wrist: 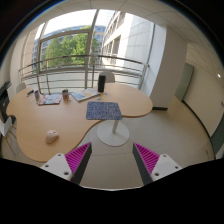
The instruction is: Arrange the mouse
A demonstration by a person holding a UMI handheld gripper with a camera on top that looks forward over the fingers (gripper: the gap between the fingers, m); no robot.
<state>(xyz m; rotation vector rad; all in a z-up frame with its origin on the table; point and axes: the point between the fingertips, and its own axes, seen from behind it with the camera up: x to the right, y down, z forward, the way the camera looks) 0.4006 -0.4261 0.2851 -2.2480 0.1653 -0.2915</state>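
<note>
A small light-coloured mouse (52,136) lies on the near left part of a curved wooden table (70,118). A patterned blue-grey mouse mat (103,109) lies on the table's right part, well apart from the mouse. My gripper (112,160) is open and empty, with its two magenta pads (77,158) spread wide. It hovers back from the table, above the floor, with the table's white pedestal base (113,134) just ahead of the fingers.
At the table's far side stand a dark bottle (101,83), a small cup (65,95) and some papers or books (48,98). A railing and large windows (75,45) lie beyond. Open floor (170,125) stretches to the right.
</note>
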